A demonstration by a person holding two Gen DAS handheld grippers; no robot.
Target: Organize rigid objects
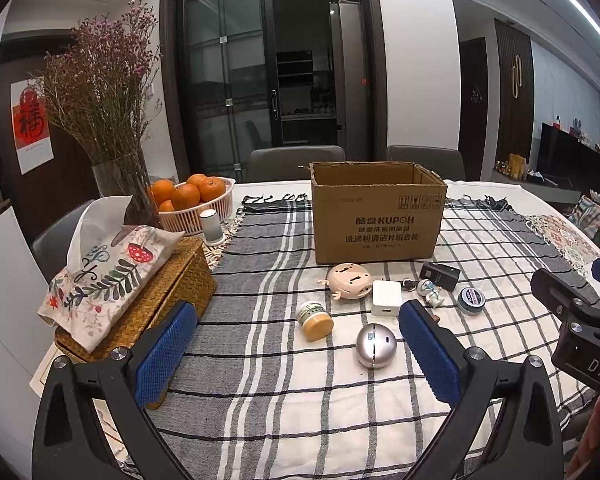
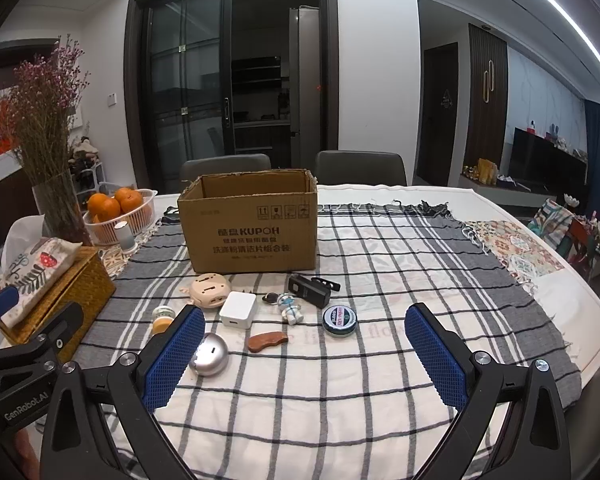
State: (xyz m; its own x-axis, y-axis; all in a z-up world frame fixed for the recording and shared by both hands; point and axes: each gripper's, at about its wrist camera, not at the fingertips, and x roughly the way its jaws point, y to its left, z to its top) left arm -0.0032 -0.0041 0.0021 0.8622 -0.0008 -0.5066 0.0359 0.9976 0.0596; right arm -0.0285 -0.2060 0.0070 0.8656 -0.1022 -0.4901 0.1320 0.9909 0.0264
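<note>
An open cardboard box (image 1: 378, 216) (image 2: 252, 224) stands on the checked cloth. In front of it lie small objects: a beige round gadget (image 1: 348, 280) (image 2: 207, 288), a white charger cube (image 1: 386, 298) (image 2: 239, 309), a black adapter (image 1: 440, 274) (image 2: 310, 289), an astronaut figure (image 1: 430, 290) (image 2: 291, 308), a round tin (image 1: 471, 300) (image 2: 339, 320), a small jar (image 1: 314, 320) (image 2: 163, 318), a silver ball (image 1: 376, 345) (image 2: 210, 354) and a brown wooden piece (image 2: 267, 340). My left gripper (image 1: 298, 320) is open and empty above the cloth. My right gripper (image 2: 304, 320) is open and empty.
A wicker tissue box (image 1: 148, 292) (image 2: 60, 292) sits at the left with a basket of oranges (image 1: 192, 200) (image 2: 118, 210), a small white cylinder (image 1: 211, 226) and a vase of dried flowers (image 1: 116, 176) behind it. Two chairs (image 1: 296, 162) stand beyond the table.
</note>
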